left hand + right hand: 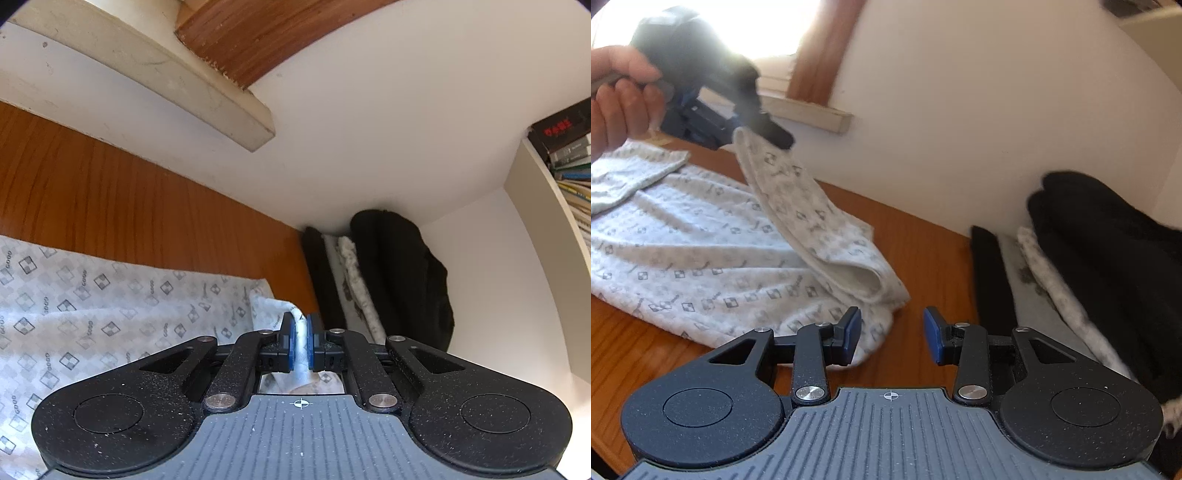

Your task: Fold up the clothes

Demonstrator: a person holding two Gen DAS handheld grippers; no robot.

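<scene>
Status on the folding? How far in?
Done: folded pile sits by the wall. In hand: left gripper pinches a corner of the patterned garment, lifting it off the table. Right gripper open, holding nothing. Left: the garment's folds.

garment (701,240) on table (923,236) left | folded pile (1089,240) right, against wall (960,110)

One patterned white garment (701,251), two claws (892,334), one hand (617,96), one pile of folded clothes (1089,258), one wooden table (923,236)
</scene>
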